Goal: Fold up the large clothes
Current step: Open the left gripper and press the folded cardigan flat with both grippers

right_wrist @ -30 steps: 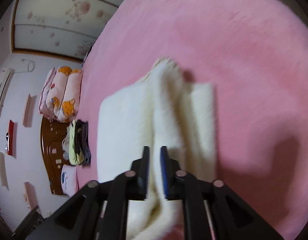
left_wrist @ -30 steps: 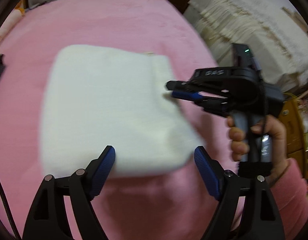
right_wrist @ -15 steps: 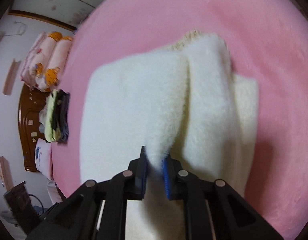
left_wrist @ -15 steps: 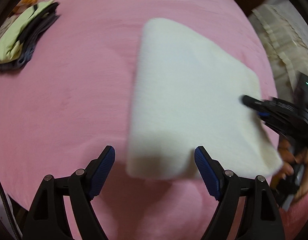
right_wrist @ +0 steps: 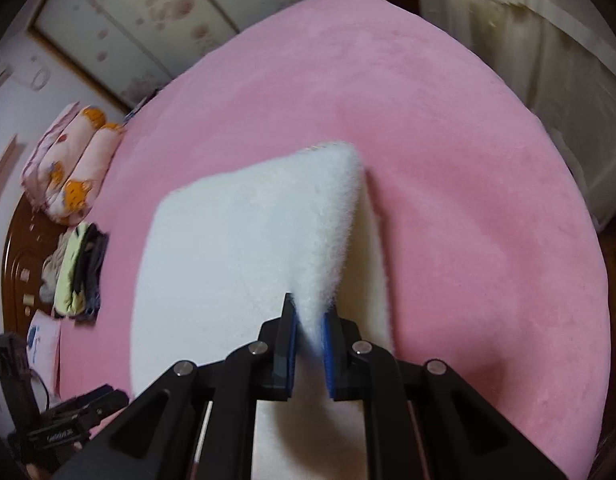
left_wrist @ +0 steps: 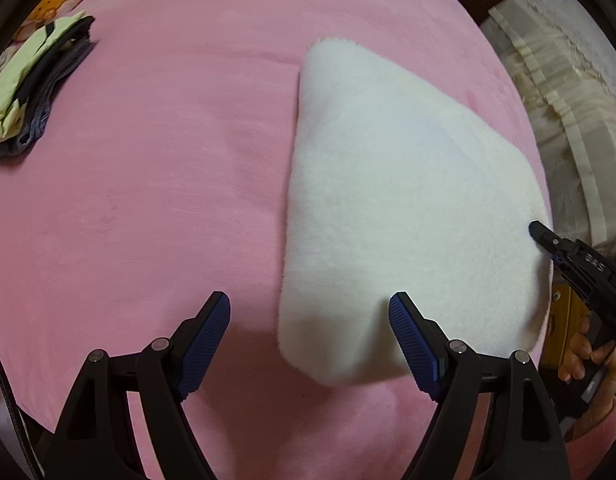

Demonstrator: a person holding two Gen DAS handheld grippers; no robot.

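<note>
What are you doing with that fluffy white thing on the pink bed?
A person is folding a fluffy white garment on the pink bed, using tongs in each hand. The right tongs pinch a raised edge of the garment. The left tongs hang wide open over its near corner, gripping nothing. A small pile of folded clothes lies off to the side.

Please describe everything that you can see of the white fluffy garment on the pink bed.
The white garment is thick, plush, fleece-like cloth with no print visible. It is folded into a rough rectangle and lies on the pink bedcover. One edge is raised into a ridge, pinched between the pads of the right gripper, which is shut on it. The left gripper hangs open above its near corner without touching it. Nothing else touches it.
</note>
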